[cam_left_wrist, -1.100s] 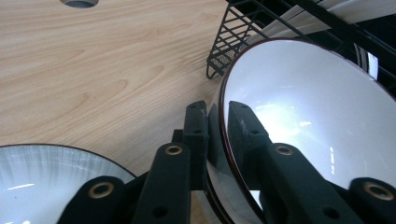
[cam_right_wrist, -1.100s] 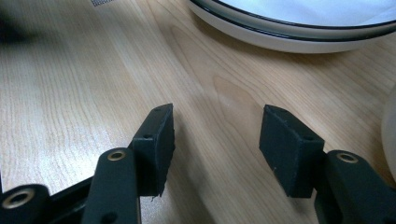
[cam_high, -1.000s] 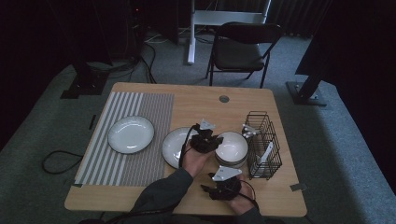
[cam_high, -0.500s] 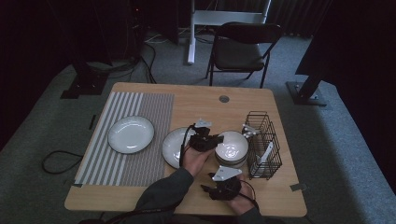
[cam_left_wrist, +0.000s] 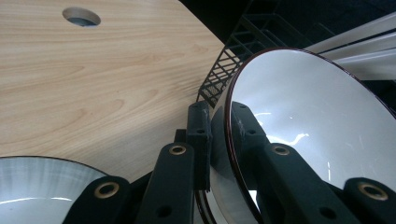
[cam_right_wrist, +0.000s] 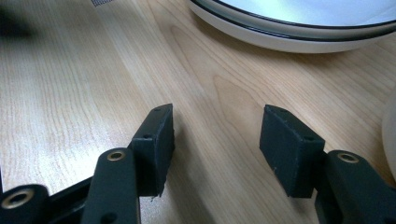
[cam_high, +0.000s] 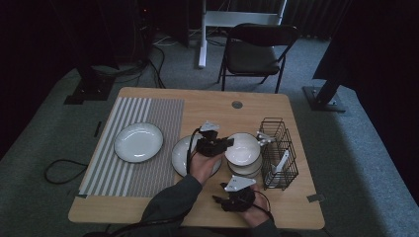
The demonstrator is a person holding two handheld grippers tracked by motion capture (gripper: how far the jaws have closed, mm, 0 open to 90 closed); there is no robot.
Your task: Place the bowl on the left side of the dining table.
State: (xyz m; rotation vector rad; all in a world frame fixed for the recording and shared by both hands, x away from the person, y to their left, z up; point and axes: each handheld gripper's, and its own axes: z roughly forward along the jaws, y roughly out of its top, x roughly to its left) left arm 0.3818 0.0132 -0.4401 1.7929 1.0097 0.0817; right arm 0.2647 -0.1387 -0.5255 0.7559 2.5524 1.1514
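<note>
A white bowl [cam_high: 244, 148] with a dark rim [cam_left_wrist: 322, 112] sits tilted on top of a stack of bowls [cam_high: 245, 169] at the table's middle right. My left gripper [cam_high: 221, 144] [cam_left_wrist: 219, 119] is shut on that bowl's near rim, one jaw inside and one outside. My right gripper [cam_high: 228, 201] [cam_right_wrist: 217, 135] hovers low over bare wood near the front edge, open with nothing between its jaws. A white plate [cam_high: 184, 157] [cam_left_wrist: 37, 186] lies left of the bowls, partly under the left hand; its rim [cam_right_wrist: 299, 35] shows ahead of the right gripper.
A black wire rack [cam_high: 279, 154] [cam_left_wrist: 243, 56] stands right of the bowls with utensils in it. A striped mat [cam_high: 143, 113] covers the table's left part and carries another white plate [cam_high: 138, 142]. A cable hole [cam_high: 237, 104] is at the back. A chair [cam_high: 257, 49] stands beyond the table.
The left gripper and the bowl in it seem to have risen a little off the stack. The right gripper has stayed where it was.
</note>
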